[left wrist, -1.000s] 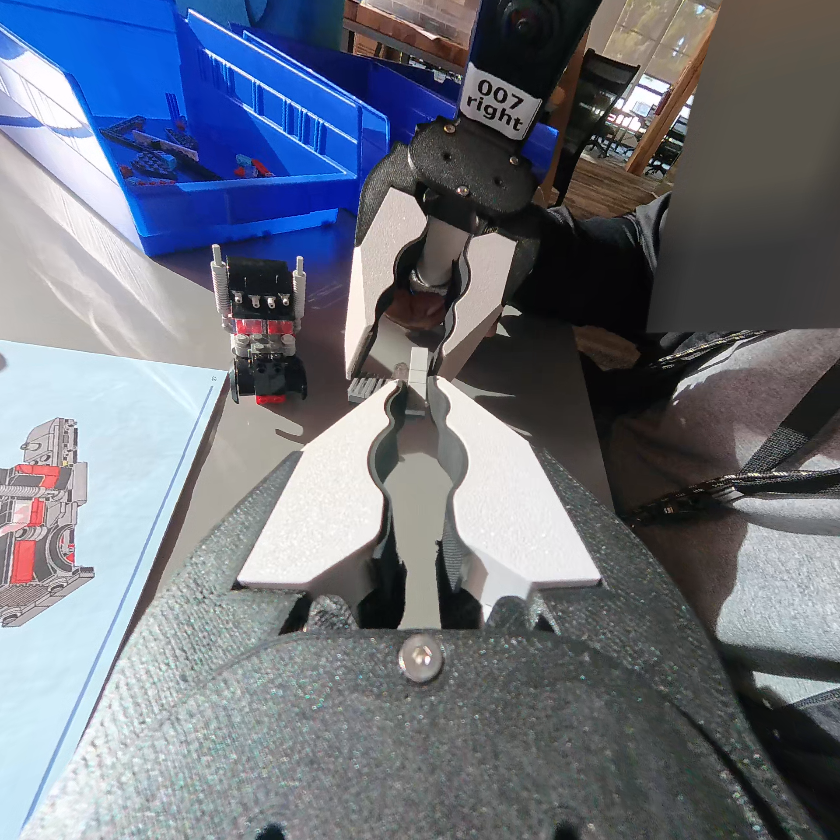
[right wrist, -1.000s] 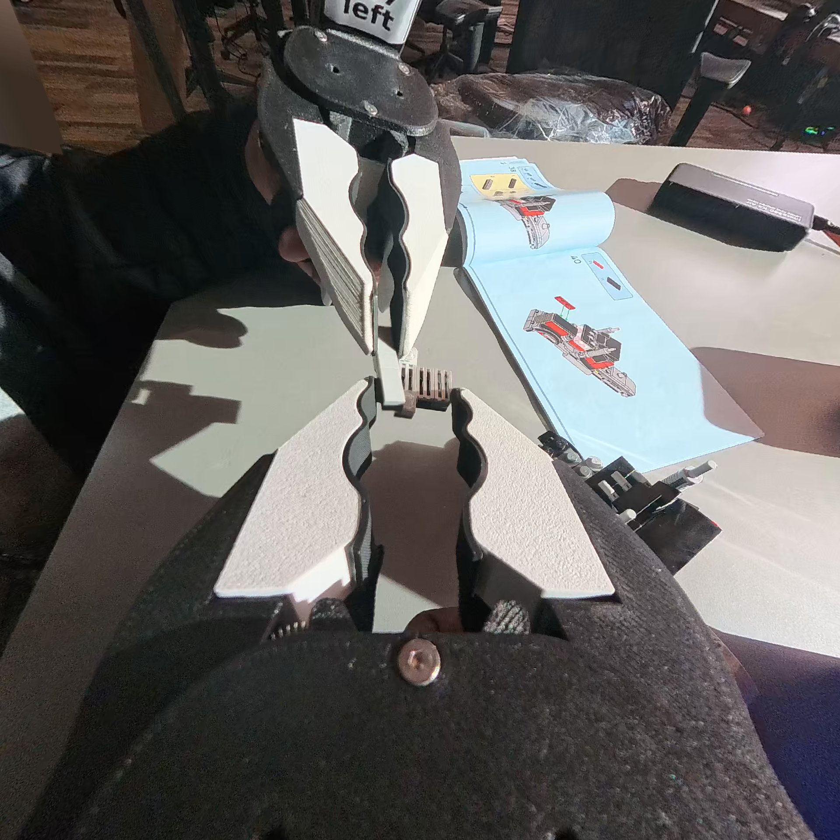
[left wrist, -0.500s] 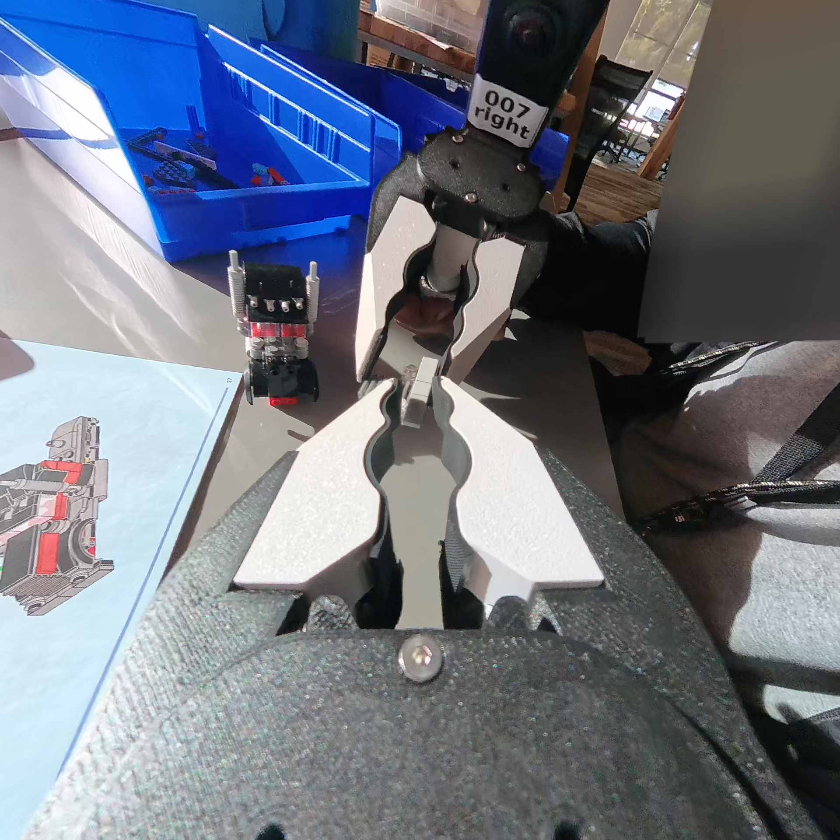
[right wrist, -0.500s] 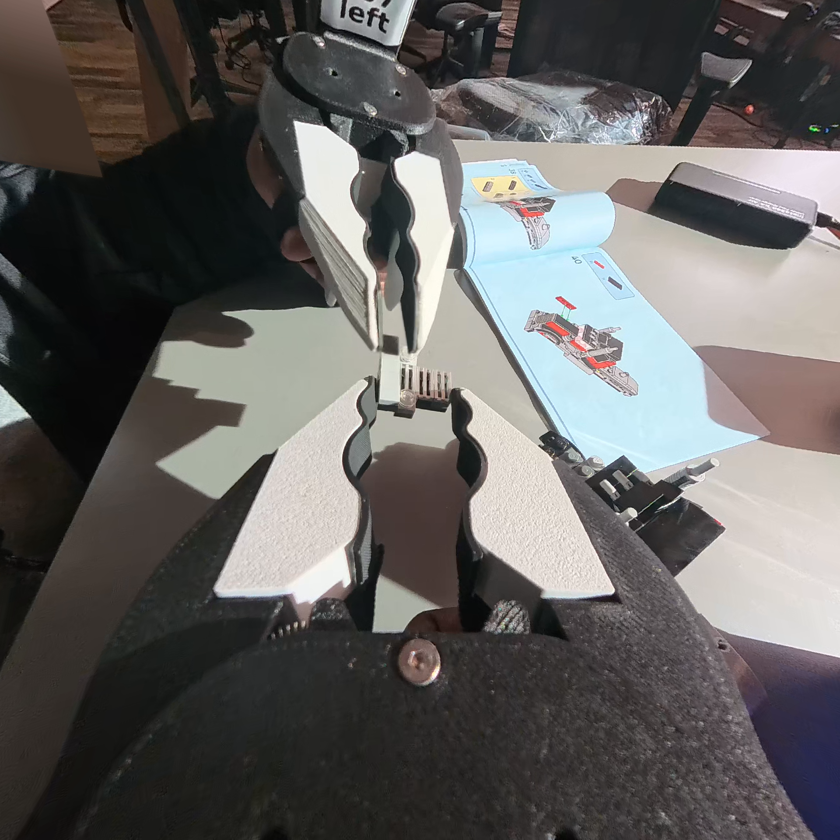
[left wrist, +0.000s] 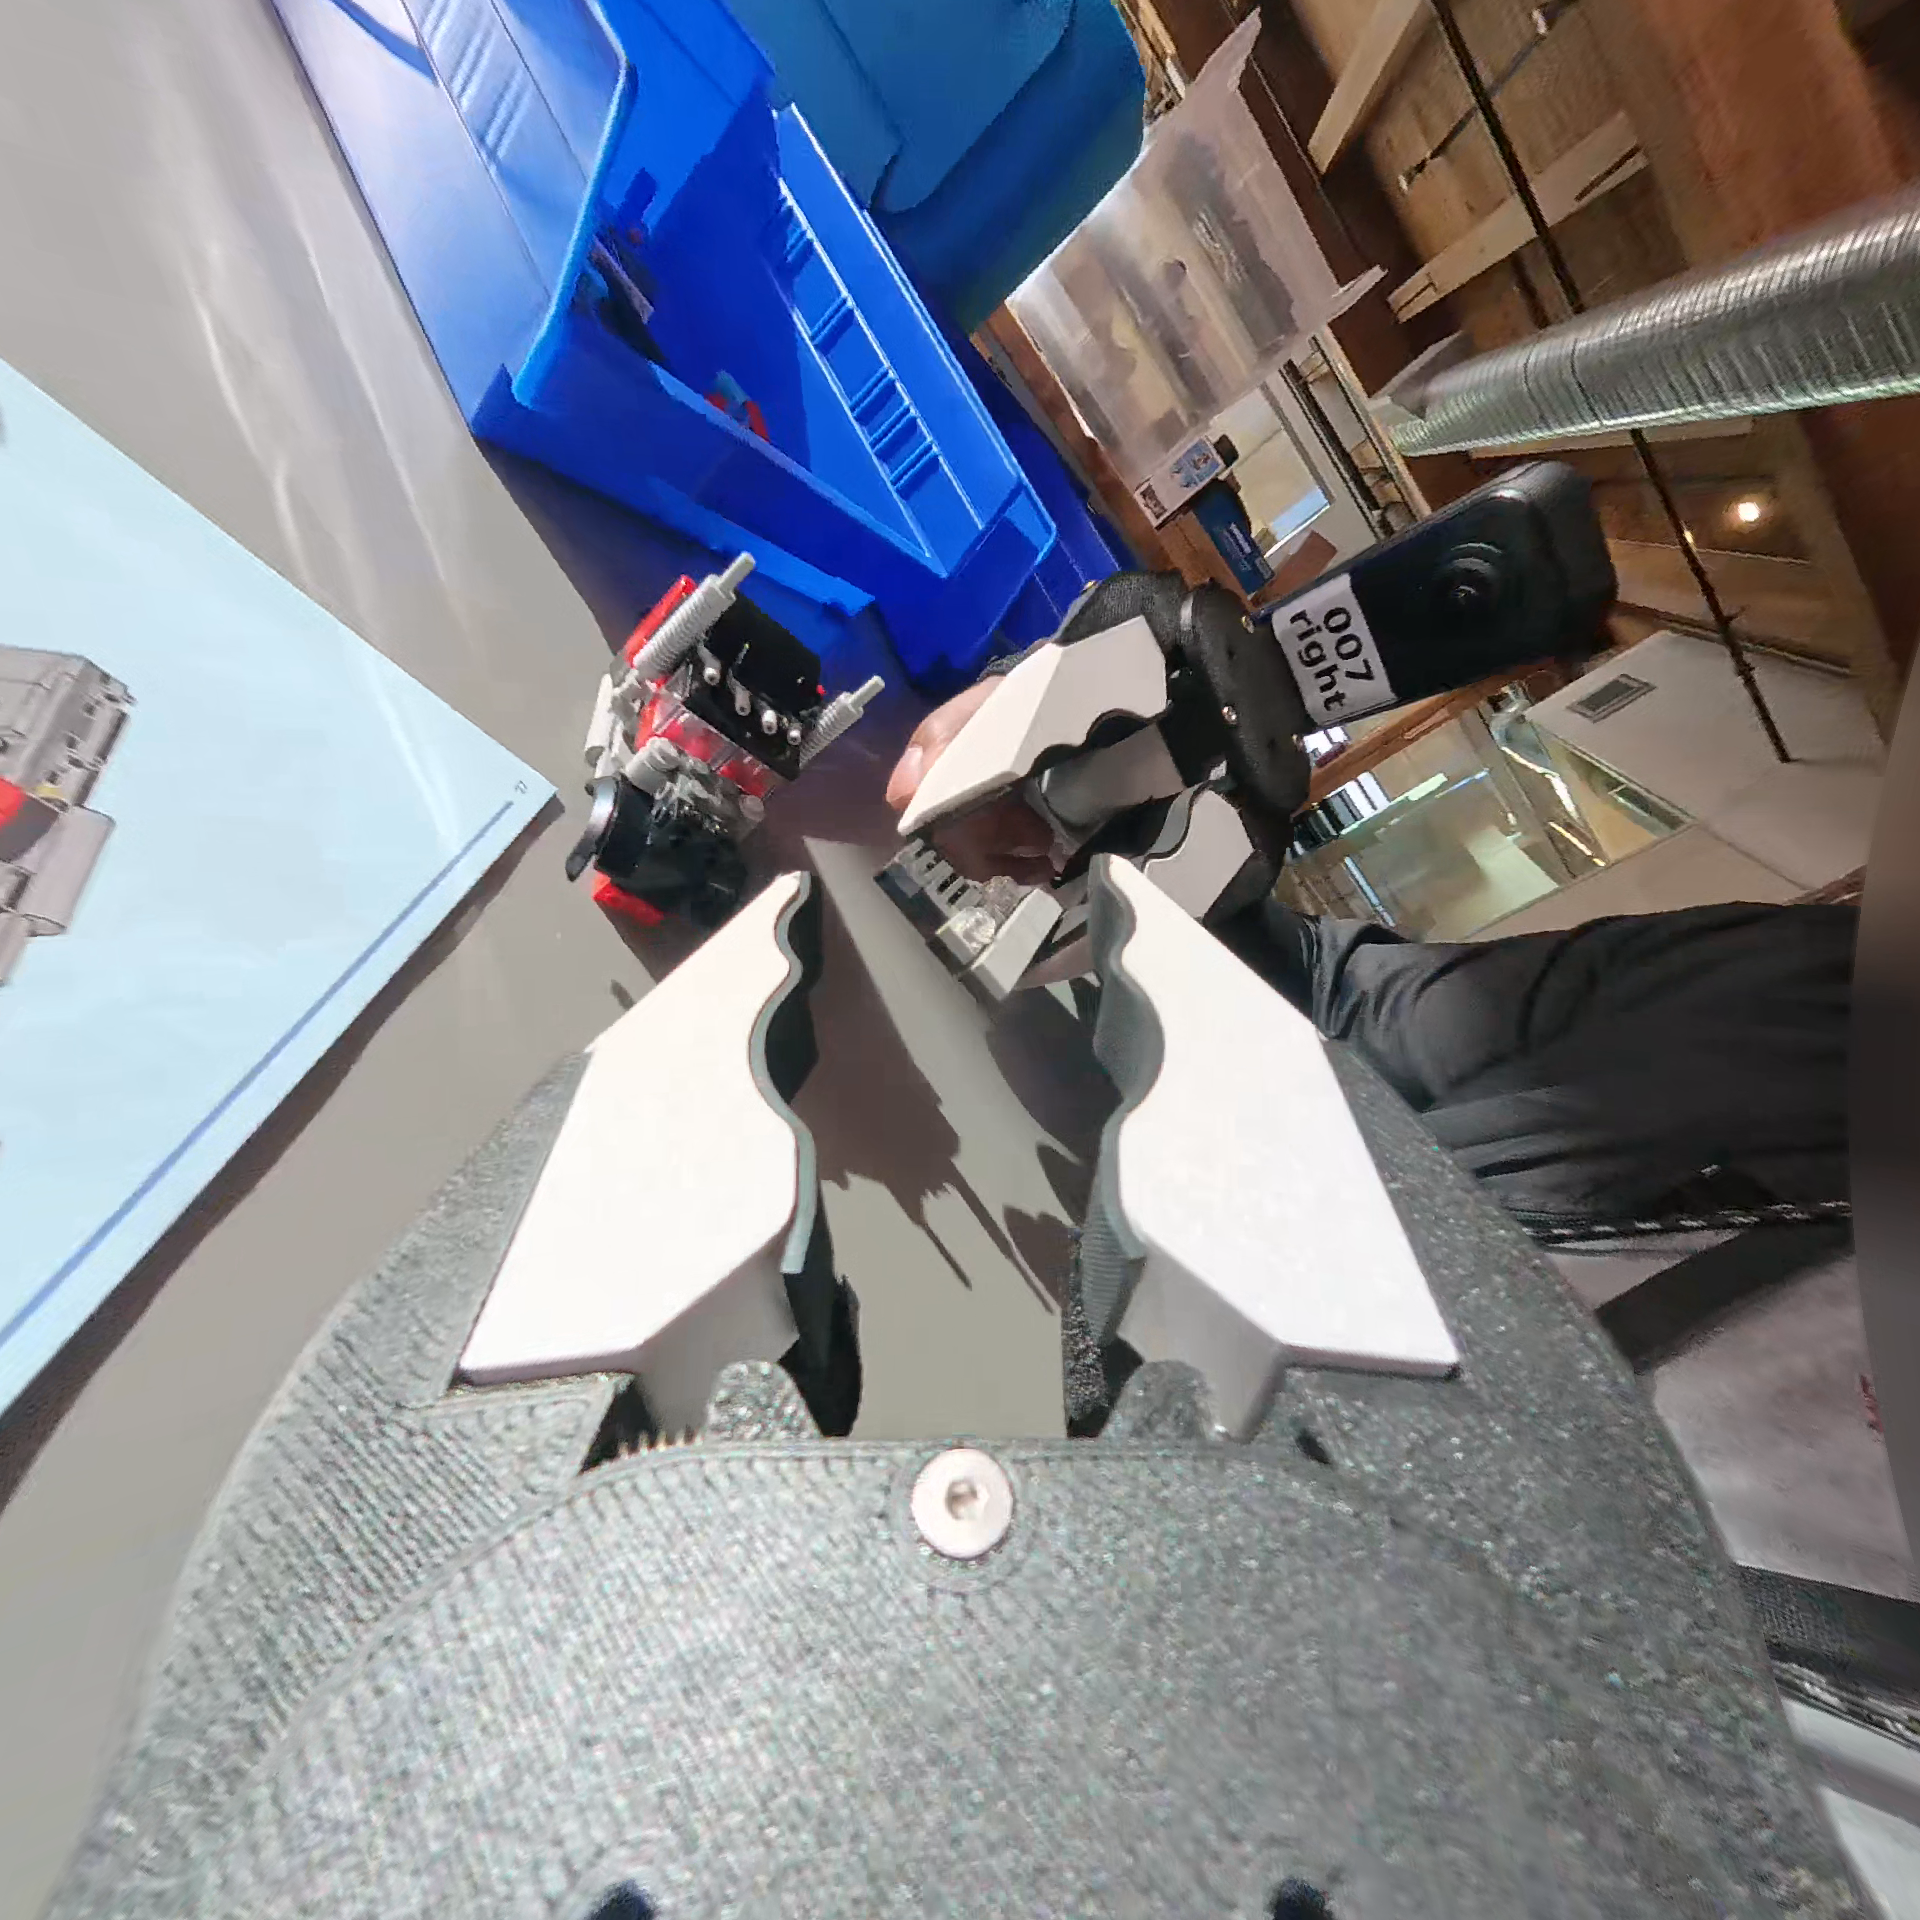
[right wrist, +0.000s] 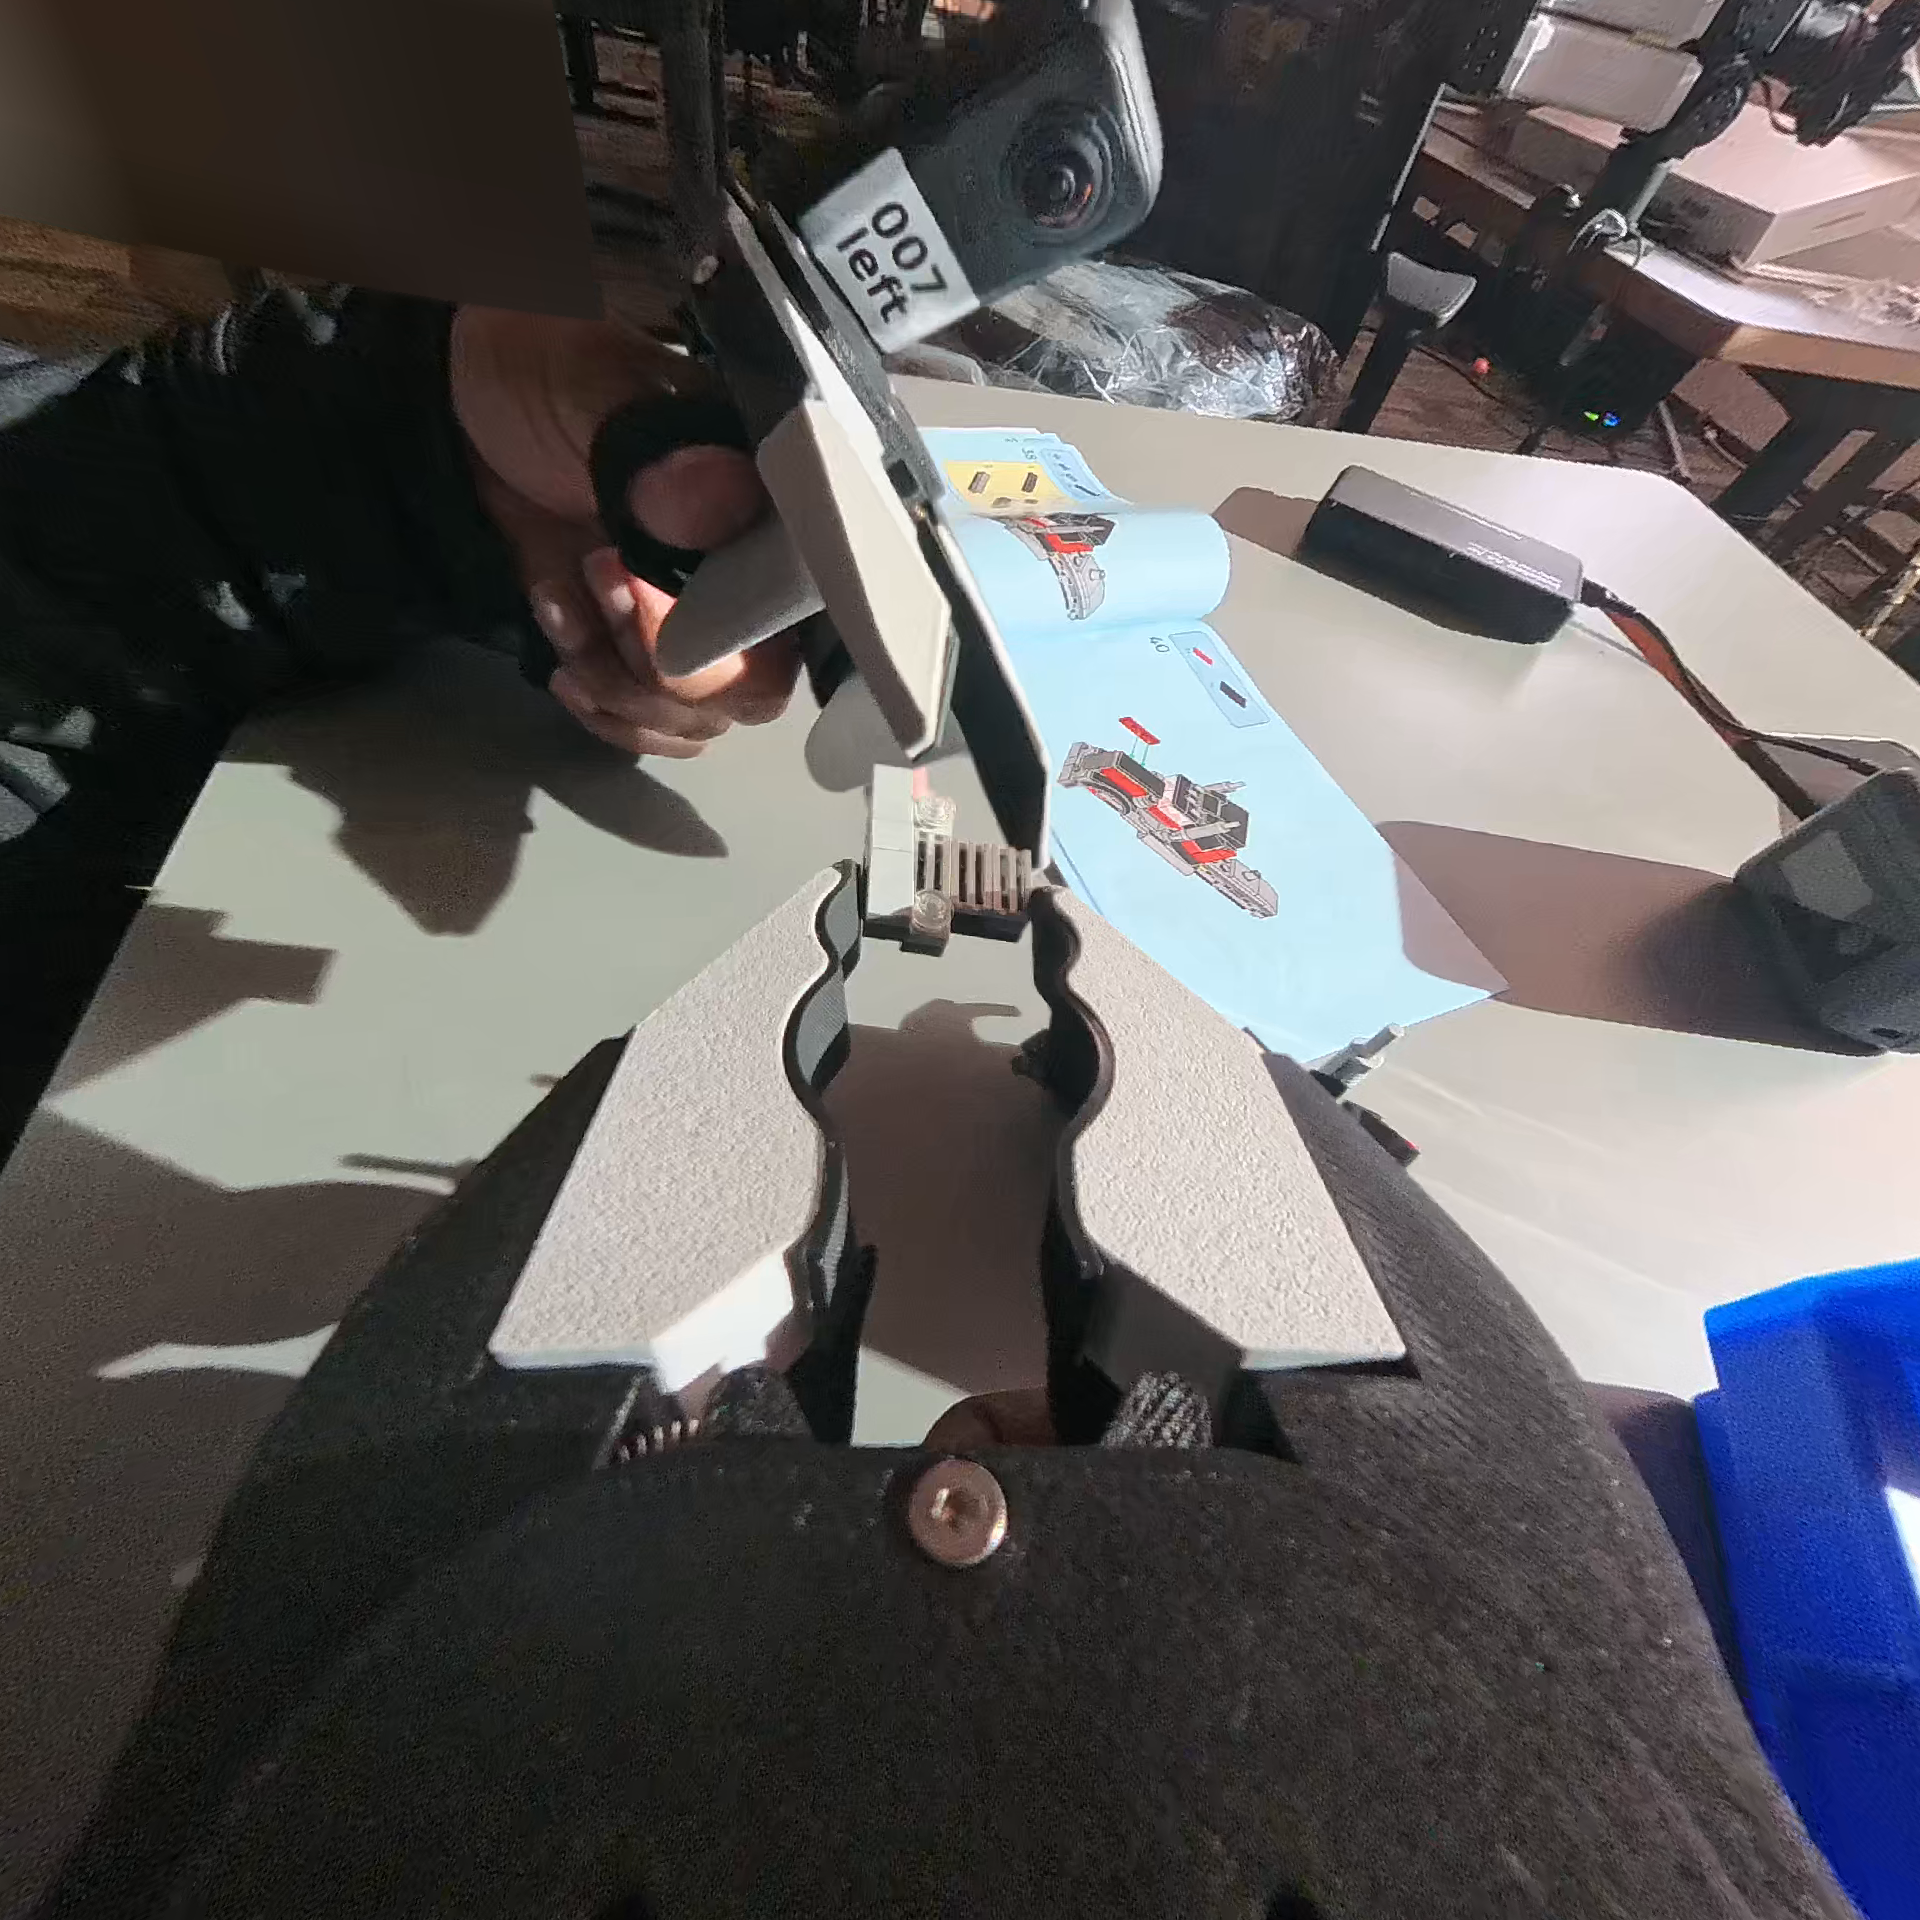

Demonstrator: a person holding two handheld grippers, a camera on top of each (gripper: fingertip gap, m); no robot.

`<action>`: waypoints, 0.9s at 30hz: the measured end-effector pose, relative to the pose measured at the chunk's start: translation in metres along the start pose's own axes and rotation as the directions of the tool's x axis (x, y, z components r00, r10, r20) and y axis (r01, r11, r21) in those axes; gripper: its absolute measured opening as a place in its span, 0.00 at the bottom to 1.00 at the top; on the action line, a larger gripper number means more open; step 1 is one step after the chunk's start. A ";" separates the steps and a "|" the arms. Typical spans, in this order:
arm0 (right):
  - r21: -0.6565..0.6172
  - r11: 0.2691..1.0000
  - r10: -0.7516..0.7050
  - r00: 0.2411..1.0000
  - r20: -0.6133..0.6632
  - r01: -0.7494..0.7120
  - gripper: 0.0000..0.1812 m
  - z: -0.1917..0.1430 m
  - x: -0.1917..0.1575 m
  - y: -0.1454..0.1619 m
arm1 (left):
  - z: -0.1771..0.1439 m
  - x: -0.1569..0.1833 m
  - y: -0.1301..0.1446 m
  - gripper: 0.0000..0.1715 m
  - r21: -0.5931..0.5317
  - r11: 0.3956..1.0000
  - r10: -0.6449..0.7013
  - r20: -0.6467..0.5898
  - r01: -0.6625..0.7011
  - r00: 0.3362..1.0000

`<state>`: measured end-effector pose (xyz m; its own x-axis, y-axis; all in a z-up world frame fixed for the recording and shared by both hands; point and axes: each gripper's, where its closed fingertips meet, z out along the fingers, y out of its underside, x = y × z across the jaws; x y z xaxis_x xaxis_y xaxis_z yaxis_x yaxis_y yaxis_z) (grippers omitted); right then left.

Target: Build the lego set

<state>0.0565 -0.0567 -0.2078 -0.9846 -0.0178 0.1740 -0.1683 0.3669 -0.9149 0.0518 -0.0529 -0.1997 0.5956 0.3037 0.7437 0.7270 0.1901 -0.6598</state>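
My right gripper (right wrist: 940,896) is shut on a small grey assembly (right wrist: 914,868), a light grey brick with clear studs and a dark grille, and holds it a little above the table. My left gripper (left wrist: 951,883) is open and empty, rolled to one side, its tips on either side of that assembly (left wrist: 971,925). In the right wrist view the left gripper (right wrist: 977,805) comes down from above, and one of its fingers touches the grille end. A black, red and grey truck cab (left wrist: 707,769) stands on the table just to the left.
The open light blue instruction booklet (left wrist: 208,779) lies to the left, and also shows in the right wrist view (right wrist: 1195,810). Blue bins (left wrist: 779,343) with loose parts stand behind the cab. A black power adapter (right wrist: 1444,566) and a black device (right wrist: 1849,914) lie beyond the booklet. My left and right fingertips are right by each other. Left tips and right tips are each some 30 centimetres from the black device (right wrist: 1849,914).
My left gripper has opened and let go of the thin grey piece, which now sits on the assembly. It has also rolled sideways. My right gripper keeps its hold.
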 end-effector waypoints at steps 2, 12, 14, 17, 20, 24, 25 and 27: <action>0.005 1.000 -0.007 1.000 -0.016 0.007 0.19 -0.002 0.003 -0.001 | 0.004 -0.001 0.002 0.31 -0.011 1.000 -0.028 -0.007 0.028 1.000; 0.031 0.999 -0.036 0.996 -0.078 0.038 0.19 -0.008 0.013 -0.007 | 0.011 0.002 0.004 0.27 -0.011 0.993 -0.115 -0.081 0.115 0.990; 0.026 0.998 -0.055 0.994 -0.092 0.058 0.19 -0.008 0.013 -0.008 | 0.013 0.003 0.004 0.26 -0.015 0.993 -0.118 -0.092 0.117 0.989; 0.018 0.995 -0.094 0.990 -0.109 0.096 0.19 -0.007 0.013 -0.008 | 0.014 0.006 0.004 0.22 -0.013 0.993 -0.119 -0.110 0.119 0.987; 0.019 0.990 -0.135 0.983 -0.128 0.138 0.19 -0.008 0.012 -0.011 | 0.013 0.009 0.002 0.18 -0.003 0.993 -0.116 -0.131 0.116 0.985; 0.017 0.982 -0.185 0.971 -0.153 0.190 0.19 -0.009 0.012 -0.013 | 0.012 0.013 0.002 0.14 0.001 0.994 -0.109 -0.160 0.110 0.981; 0.016 0.979 -0.197 0.968 -0.158 0.202 0.19 -0.009 0.012 -0.014 | 0.012 0.015 0.002 0.12 0.001 0.994 -0.105 -0.168 0.107 0.980; 0.015 0.974 -0.218 0.961 -0.168 0.224 0.19 -0.009 0.012 -0.015 | 0.012 0.016 0.002 0.11 0.003 0.995 -0.099 -0.176 0.101 0.979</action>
<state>0.0475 -0.0540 -0.1888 -0.9018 0.0589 0.4282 -0.3853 0.3392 -0.8582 0.0587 -0.0360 -0.1900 0.5713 0.1146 0.8127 0.7826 0.2224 -0.5815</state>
